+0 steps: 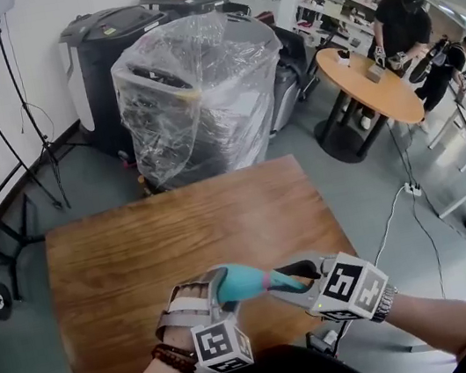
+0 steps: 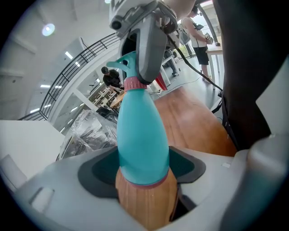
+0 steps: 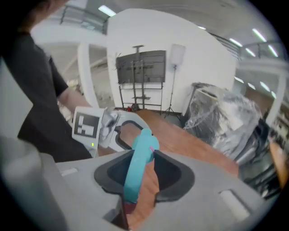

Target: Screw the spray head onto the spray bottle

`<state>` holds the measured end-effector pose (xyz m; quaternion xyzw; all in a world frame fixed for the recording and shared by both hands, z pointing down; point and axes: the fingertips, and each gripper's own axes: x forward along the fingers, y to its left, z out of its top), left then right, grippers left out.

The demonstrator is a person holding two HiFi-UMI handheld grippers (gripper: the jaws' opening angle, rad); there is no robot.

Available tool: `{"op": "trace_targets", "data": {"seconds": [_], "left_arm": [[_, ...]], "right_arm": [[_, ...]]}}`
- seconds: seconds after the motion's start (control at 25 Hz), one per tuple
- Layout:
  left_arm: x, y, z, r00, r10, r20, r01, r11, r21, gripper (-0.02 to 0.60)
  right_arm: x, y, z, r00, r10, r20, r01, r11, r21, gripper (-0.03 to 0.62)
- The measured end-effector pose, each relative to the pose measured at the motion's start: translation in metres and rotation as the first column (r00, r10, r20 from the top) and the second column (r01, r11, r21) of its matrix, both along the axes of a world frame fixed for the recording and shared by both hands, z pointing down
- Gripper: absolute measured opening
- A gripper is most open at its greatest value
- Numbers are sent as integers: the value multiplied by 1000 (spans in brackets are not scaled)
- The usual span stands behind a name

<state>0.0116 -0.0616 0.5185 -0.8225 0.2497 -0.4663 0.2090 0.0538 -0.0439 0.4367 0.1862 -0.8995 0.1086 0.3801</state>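
A teal spray bottle lies almost level above the near edge of the wooden table. My left gripper is shut on its body, and in the left gripper view the bottle fills the space between the jaws. The teal spray head with its pink collar sits on the bottle's neck. My right gripper is shut on that head from the right. The right gripper view has the spray head clamped between the pads, with the left gripper's marker cube beyond it.
A plastic-wrapped machine stands past the table's far edge, with dark bins behind it. At the back right is a round table with people at it. Light stands are on the left, and a cable runs across the floor on the right.
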Motion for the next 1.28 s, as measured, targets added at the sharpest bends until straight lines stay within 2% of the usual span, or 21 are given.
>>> {"op": "trace_targets", "data": {"seconds": [0.08, 0.16, 0.24, 0.36, 0.4, 0.44, 0.52, 0.56, 0.6, 0.64, 0.8, 0.96, 1.04, 1.12, 1.2, 1.28], "left_arm": [[0, -2, -2, 1000, -13, 0, 13, 1000, 15, 367], [0, -5, -4, 1000, -28, 0, 28, 999, 26, 367], [1, -6, -5, 999, -38, 2, 37, 999, 29, 365], [1, -7, -6, 999, -36, 15, 35, 998, 60, 365], [1, -9, -8, 999, -39, 27, 36, 996, 85, 365], [0, -11, -10, 998, -45, 42, 40, 993, 114, 364], [-1, -15, -15, 995, -59, 81, 46, 986, 159, 364], [-2, -16, -16, 993, -63, 98, 46, 985, 168, 364], [-2, -16, -15, 992, -63, 106, 45, 985, 168, 364], [-3, -16, -14, 992, -61, 107, 43, 986, 163, 364], [-3, -15, -7, 995, -57, 82, 44, 988, 146, 364], [-3, -11, 1, 997, -59, 40, 55, 994, 91, 364], [-4, -10, 4, 998, -59, 27, 57, 996, 63, 364], [-5, -8, 5, 998, -62, 9, 62, 998, 34, 364], [-6, -7, 6, 998, -60, -6, 60, 998, 4, 364], [-7, -5, 8, 999, -50, -20, 49, 998, -29, 364]], "right_arm": [[2, -7, 1, 983, 155, 102, -142, 981, -129, 117], [5, -13, 1, 938, 298, 180, -252, 938, -239, 117], [8, -18, 0, 891, 393, 230, -314, 896, -315, 117], [13, -21, 1, 835, 485, 262, -359, 839, -408, 115], [14, -23, 2, 802, 534, 269, -378, 801, -465, 117], [16, -24, 4, 755, 596, 272, -394, 745, -538, 115], [18, -26, 7, 649, 716, 256, -401, 609, -685, 115], [19, -26, 8, 616, 749, 245, -394, 562, -727, 115], [19, -26, 9, 602, 762, 238, -389, 540, -746, 115], [18, -26, 9, 603, 762, 236, -386, 537, -750, 115], [15, -23, 9, 642, 727, 243, -380, 578, -722, 118], [13, -18, 5, 708, 656, 261, -370, 660, -654, 148], [13, -18, 2, 752, 602, 268, -365, 719, -592, 188], [17, -20, -4, 802, 532, 271, -362, 794, -488, 203], [22, -23, -17, 855, 440, 275, -340, 876, -342, 213], [25, -25, -34, 904, 322, 280, -283, 944, -172, 215]]}}
